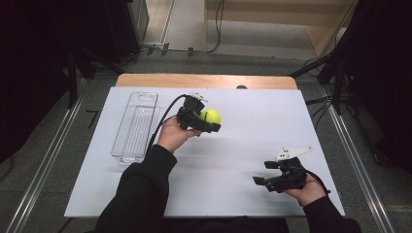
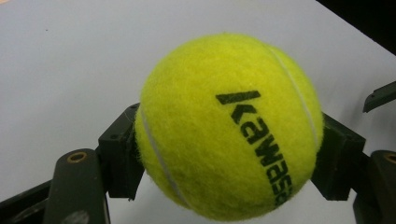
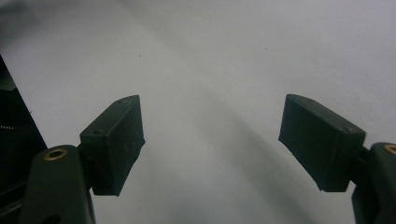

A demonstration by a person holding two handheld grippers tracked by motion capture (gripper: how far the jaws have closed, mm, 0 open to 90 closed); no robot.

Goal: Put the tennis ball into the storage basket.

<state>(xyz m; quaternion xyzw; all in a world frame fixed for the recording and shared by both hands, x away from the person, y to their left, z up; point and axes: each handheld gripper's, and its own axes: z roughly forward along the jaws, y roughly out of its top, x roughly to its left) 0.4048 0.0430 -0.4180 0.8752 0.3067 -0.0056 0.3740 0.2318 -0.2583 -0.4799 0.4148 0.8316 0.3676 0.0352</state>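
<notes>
A fuzzy yellow-green tennis ball (image 1: 211,116) with a white seam and black lettering sits clamped between the two black jaws of the left tool (image 1: 206,122), one pad pressing on each flank of it; in the left gripper view the ball (image 2: 229,126) is squeezed from both sides with the pale surface visible beneath it. In the high view, the ball is held over the middle of the white-covered tabletop (image 1: 243,145), toward its far half. To the left of the ball, near it but apart, a clear, long rectangular plastic tray (image 1: 136,126) lies on the tabletop with its long side running away from the person. The left hand (image 1: 172,135) grips the tool from behind, a dark sleeve (image 1: 141,189) trailing back to the near edge, and a black cable (image 1: 163,119) loops from the tool between ball and tray. Well away from the ball, toward the near right corner, the right hand (image 1: 311,189) holds the right tool (image 1: 265,182) low above the tabletop, its jaws spread wide with nothing between them, a grey three-cornered plate on top.
</notes>
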